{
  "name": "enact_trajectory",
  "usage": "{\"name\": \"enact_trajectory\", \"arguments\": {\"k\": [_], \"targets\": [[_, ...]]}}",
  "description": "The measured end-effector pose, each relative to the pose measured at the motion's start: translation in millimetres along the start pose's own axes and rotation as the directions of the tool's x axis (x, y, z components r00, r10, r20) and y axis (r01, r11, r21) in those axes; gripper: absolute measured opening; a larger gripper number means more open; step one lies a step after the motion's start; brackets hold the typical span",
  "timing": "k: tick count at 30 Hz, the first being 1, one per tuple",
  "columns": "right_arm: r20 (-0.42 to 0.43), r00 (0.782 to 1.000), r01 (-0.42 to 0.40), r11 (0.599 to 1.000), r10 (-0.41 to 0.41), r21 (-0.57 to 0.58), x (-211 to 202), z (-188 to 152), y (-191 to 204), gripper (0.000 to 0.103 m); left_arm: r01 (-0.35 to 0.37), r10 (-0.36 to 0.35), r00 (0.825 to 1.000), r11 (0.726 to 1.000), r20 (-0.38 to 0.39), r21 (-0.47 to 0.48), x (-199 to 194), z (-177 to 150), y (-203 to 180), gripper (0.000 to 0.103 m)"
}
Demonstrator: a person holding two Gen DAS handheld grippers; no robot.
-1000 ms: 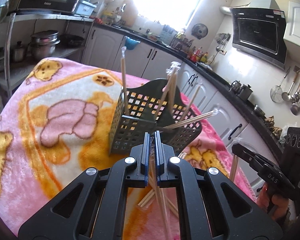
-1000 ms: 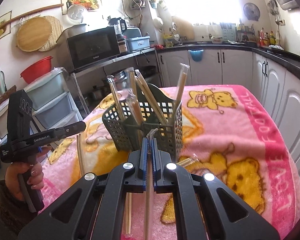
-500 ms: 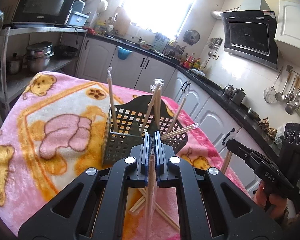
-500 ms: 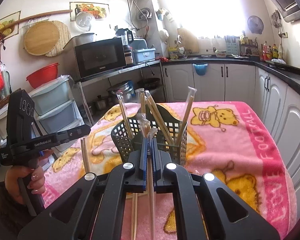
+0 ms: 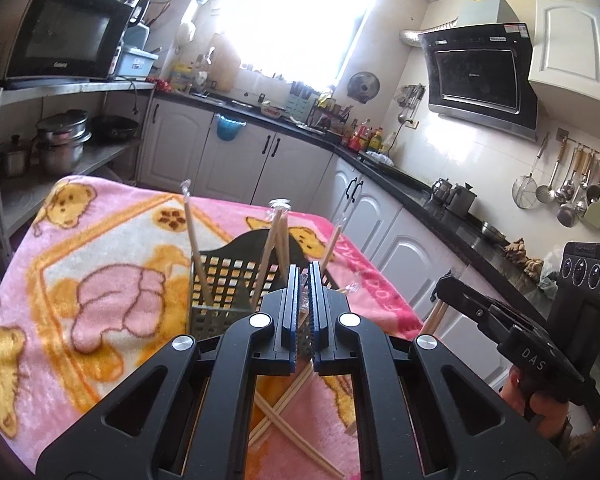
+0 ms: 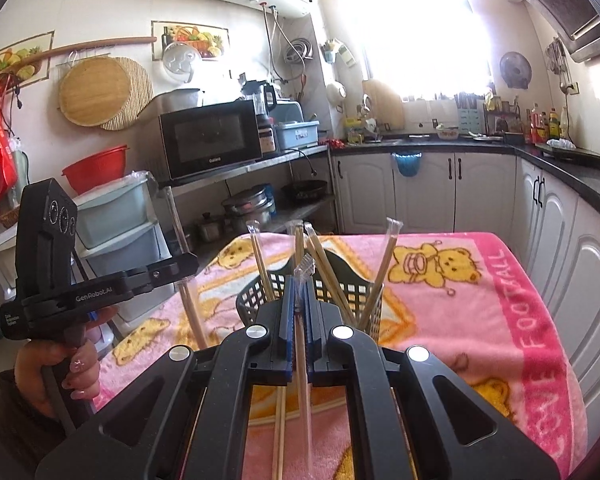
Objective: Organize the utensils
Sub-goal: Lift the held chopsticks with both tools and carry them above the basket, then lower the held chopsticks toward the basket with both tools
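Left wrist view showed the left tongs [image 5: 305, 280] clamped on a wrapped chopstick pair [image 5: 302, 320], the dark utensil basket [image 5: 236, 280] just beyond on the blanket-covered surface [image 5: 100, 248]. The right tongs [image 6: 298, 292] likewise pinched a wrapped pair [image 6: 303, 356] before that basket [image 6: 340, 280]. Both had risen since a second earlier, the basket sitting lower in view. Legible: "GenRobot.AI", "DAS", "Galanz", "FOOTBALL".

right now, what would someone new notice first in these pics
Both grippers are shut on wrapped chopsticks: the left gripper and the right gripper, each just in front of the dark mesh holder on the pink bear blanket. More chopsticks lie crossed on the blanket below the left gripper.
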State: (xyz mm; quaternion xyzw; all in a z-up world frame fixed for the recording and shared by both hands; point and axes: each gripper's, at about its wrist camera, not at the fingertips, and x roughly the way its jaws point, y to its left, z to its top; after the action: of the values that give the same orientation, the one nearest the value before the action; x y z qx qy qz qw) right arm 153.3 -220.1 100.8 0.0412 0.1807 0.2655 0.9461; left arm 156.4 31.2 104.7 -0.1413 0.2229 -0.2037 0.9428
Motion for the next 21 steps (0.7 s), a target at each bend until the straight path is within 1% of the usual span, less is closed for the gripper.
{"name": "enact_trajectory", "arguments": {"k": [14, 21], "targets": [[0.067, 0.998, 0.005, 1.0, -0.005, -0.004, -9, 20, -2, 0.004, 0.058, -0.061, 0.996, 0.997, 0.061, 0.045, -2, 31, -21, 0.002], [0.1, 0.995, 0.019, 1.0, -0.018, -0.005, -13, 32, -7, 0.004, 0.056, -0.063, 0.993, 0.995, 0.099, 0.077, -3, 50, -28, 0.002]]}}
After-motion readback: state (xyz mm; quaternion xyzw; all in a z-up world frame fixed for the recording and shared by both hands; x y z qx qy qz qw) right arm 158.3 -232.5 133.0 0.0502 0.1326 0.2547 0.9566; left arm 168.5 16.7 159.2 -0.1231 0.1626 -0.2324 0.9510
